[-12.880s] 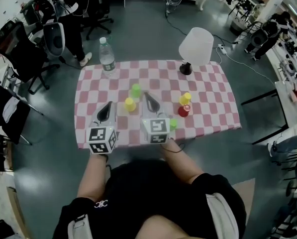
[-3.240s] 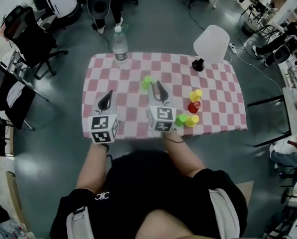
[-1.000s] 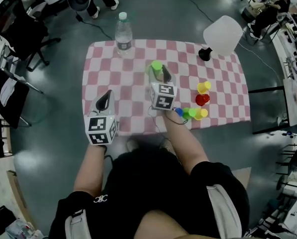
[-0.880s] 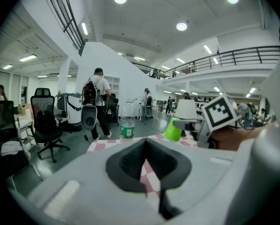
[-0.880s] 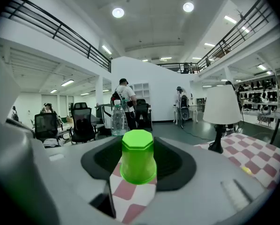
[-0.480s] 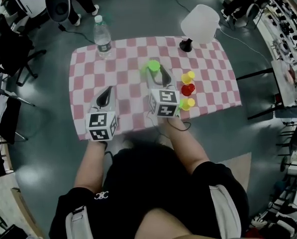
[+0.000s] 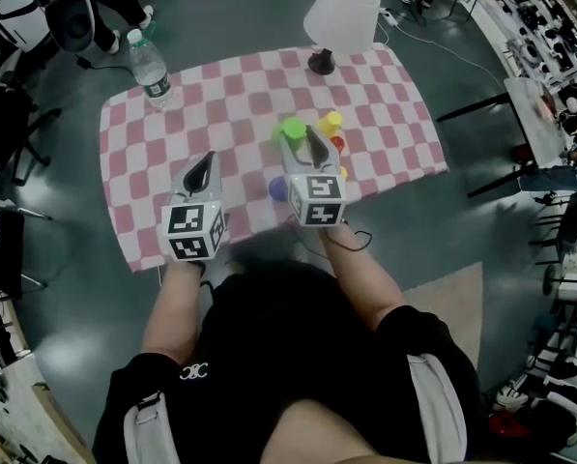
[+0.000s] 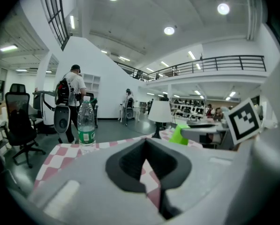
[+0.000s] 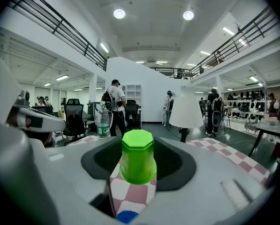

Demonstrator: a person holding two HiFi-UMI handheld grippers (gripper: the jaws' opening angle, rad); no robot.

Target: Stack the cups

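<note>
Blue cup (image 7: pixel 278 189) stands by bench (image 7: pixel 133 162) near edge, below the right gripper (image 7: pixel 302 138). That gripper clamps green cup (image 7: pixel 293 127) upside down, axis upright. Yellow cup (image 7: pixel 330 122) and red cup (image 7: pixel 338 144) sit just right, likely target. Left gripper (image 7: pixel 207 162) pinched together, empty, farther away.

The person's left gripper (image 7: pixel 207 162), jaws together and empty, extends forward beside the right gripper (image 7: pixel 302 137), whose jaws clamp an upturned green cup (image 7: pixel 292 128) between them.
</note>
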